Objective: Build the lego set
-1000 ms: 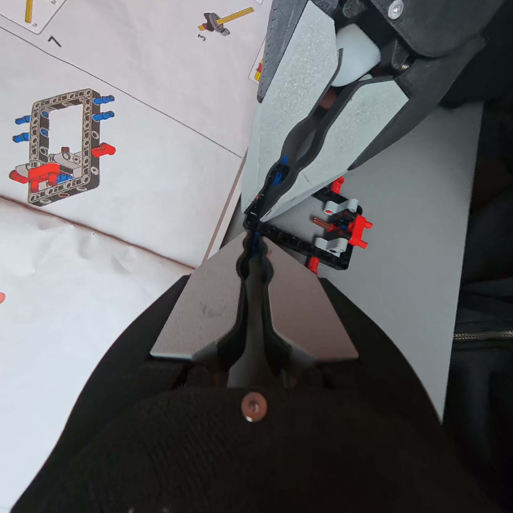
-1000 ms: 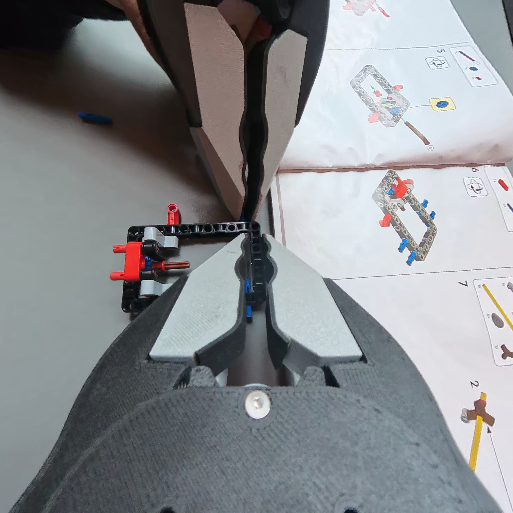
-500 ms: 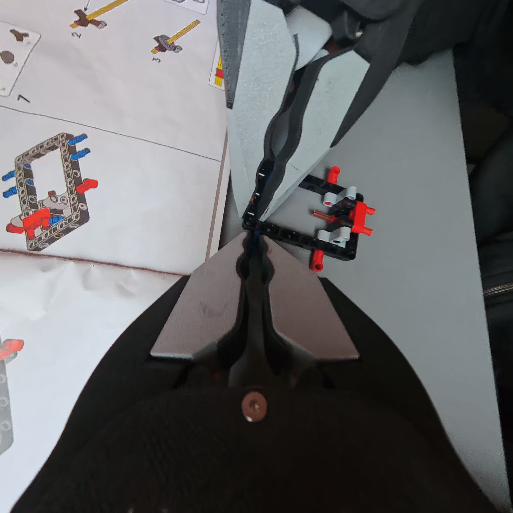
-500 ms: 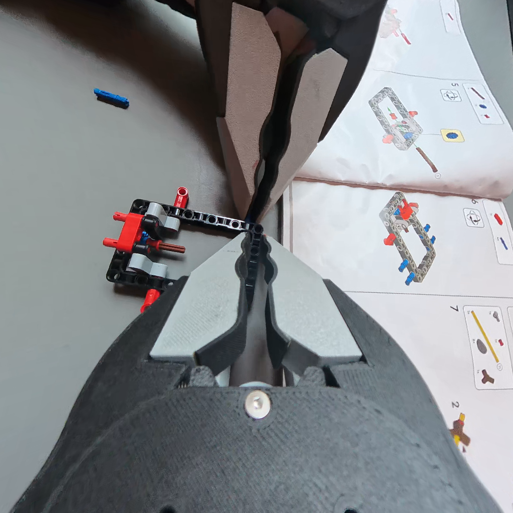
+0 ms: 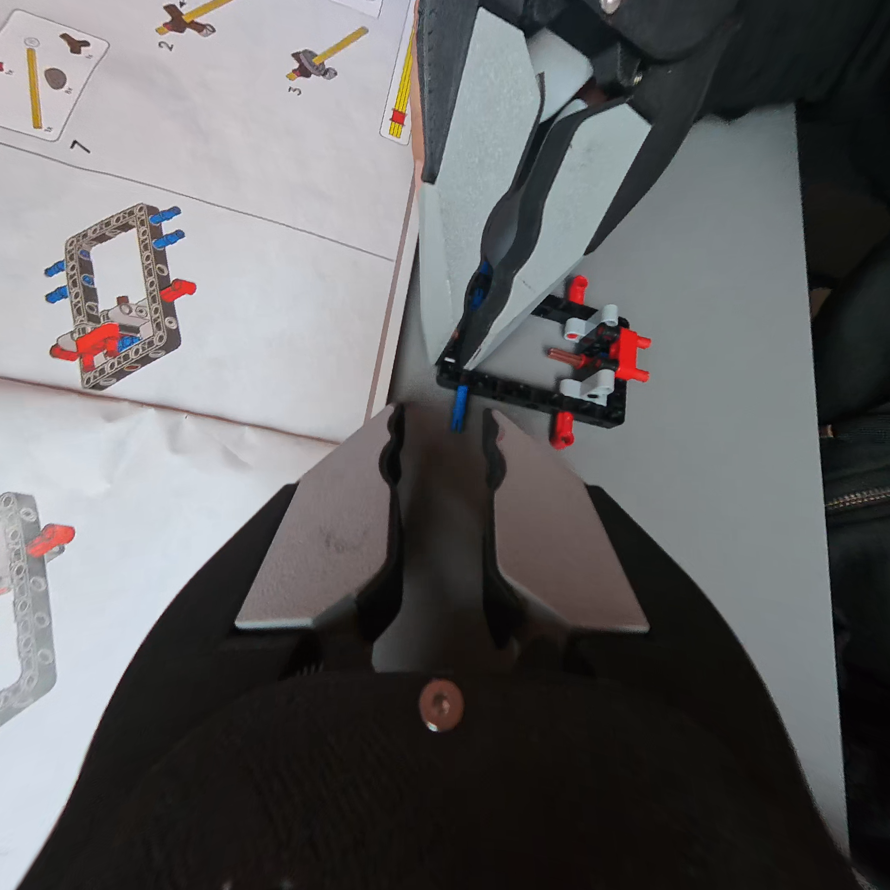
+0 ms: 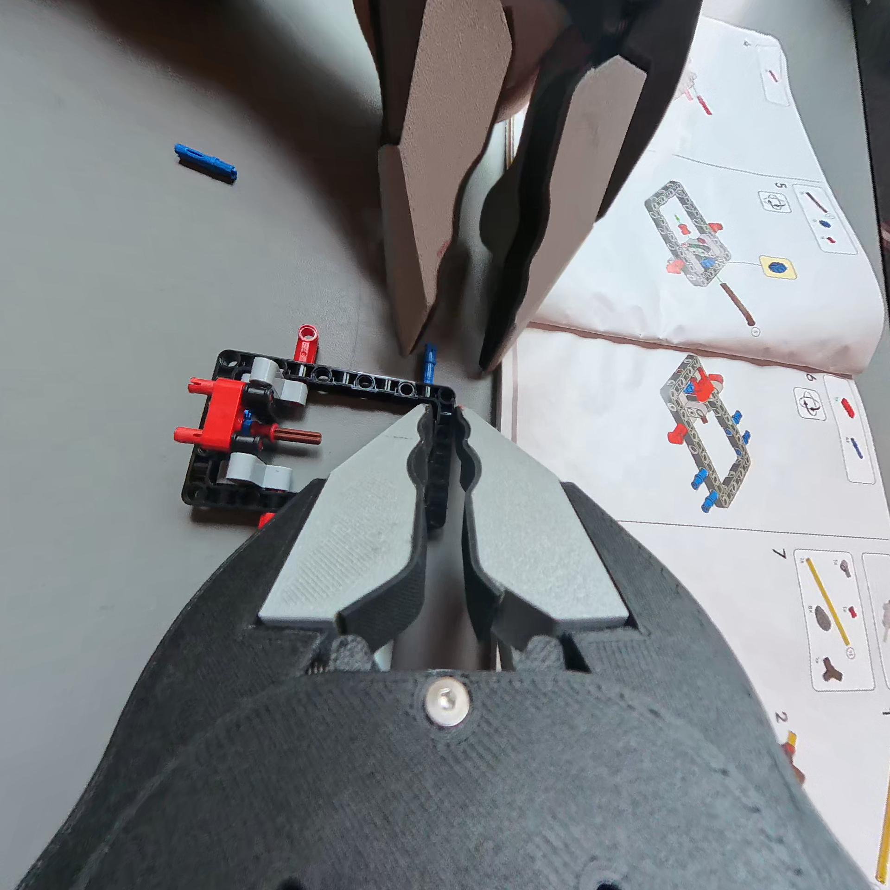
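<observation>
The left tool [image 5: 440, 415] stands open, its two dark wavy-edged fingers apart with bare grey counter [image 5: 722, 241] showing between them. Just ahead of its tips a blue pin [image 5: 460, 405] sticks out of the near corner of the black frame [image 5: 520, 390], pointing into the gap; nothing of the left tool touches it, as far as the slightly blurred view lets me judge.

The right tool [image 6: 442, 414] is closed on the black frame, clamping the short side of the frame nearest the booklet between its grey fingers. From the left wrist view this tool comes down from above, and a streak of blue shows inside its grip next to the frame's edge; whether that is a second pin I cannot tell.

The frame lies flat on the counter beside the open instruction booklet [image 6: 674, 433]. At the end away from the right tool it carries a red block [image 6: 224, 414] with two pegs, two light grey connectors [image 6: 279, 385], and a brown axle [image 6: 294, 436] pointing into the frame's open middle. A red pin [image 6: 306, 343] stands out from one long side, and another red piece [image 5: 561, 428] stands out from the opposite long side.

A loose blue pin [image 6: 205, 163] lies alone on the counter, well apart from the frame. The booklet's open pages show drawings of the frame and its parts.
</observation>
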Tool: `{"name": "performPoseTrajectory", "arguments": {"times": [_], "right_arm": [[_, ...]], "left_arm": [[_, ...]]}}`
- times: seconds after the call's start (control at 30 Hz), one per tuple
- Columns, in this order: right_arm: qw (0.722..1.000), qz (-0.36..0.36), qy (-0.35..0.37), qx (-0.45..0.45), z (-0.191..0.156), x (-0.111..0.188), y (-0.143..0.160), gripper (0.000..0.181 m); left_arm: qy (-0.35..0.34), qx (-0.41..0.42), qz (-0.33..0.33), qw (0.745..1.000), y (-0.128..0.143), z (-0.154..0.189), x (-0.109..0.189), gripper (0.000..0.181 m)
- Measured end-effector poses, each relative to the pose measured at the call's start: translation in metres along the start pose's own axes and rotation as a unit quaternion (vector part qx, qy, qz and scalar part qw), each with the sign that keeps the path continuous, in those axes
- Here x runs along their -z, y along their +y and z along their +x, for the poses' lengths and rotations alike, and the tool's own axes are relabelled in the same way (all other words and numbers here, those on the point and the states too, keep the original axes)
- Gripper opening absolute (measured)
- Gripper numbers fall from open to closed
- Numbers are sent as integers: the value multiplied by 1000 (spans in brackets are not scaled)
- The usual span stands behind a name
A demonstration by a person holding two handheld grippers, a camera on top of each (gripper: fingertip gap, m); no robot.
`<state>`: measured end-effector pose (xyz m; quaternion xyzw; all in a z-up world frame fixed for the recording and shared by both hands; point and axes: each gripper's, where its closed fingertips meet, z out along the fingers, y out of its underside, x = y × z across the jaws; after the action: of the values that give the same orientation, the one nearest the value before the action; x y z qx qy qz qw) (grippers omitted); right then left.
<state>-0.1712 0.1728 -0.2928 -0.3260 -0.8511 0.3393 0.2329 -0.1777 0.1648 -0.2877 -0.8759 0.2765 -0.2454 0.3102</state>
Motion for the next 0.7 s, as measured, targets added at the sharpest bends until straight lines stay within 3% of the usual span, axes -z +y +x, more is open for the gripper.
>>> {"name": "performPoseTrajectory", "arguments": {"times": [0.23,0.37,0.43,0.63,0.7], "right_arm": [[1000,2,-10,-2,-2,0,-1,7],[999,34,-25,-5,-4,7,-8,20],[998,52,-33,-9,-5,11,-12,16],[998,19,-48,-26,-5,5,-3,18],[998,7,-59,-18,-9,4,0,11]], "left_arm": [[-5,-32,-20,999,11,6,4,11],[-4,-46,-27,999,10,10,1,11],[-3,-42,-24,999,10,9,1,10],[6,-38,-22,999,8,10,-3,3],[8,-36,-21,999,7,10,-3,2]]}}
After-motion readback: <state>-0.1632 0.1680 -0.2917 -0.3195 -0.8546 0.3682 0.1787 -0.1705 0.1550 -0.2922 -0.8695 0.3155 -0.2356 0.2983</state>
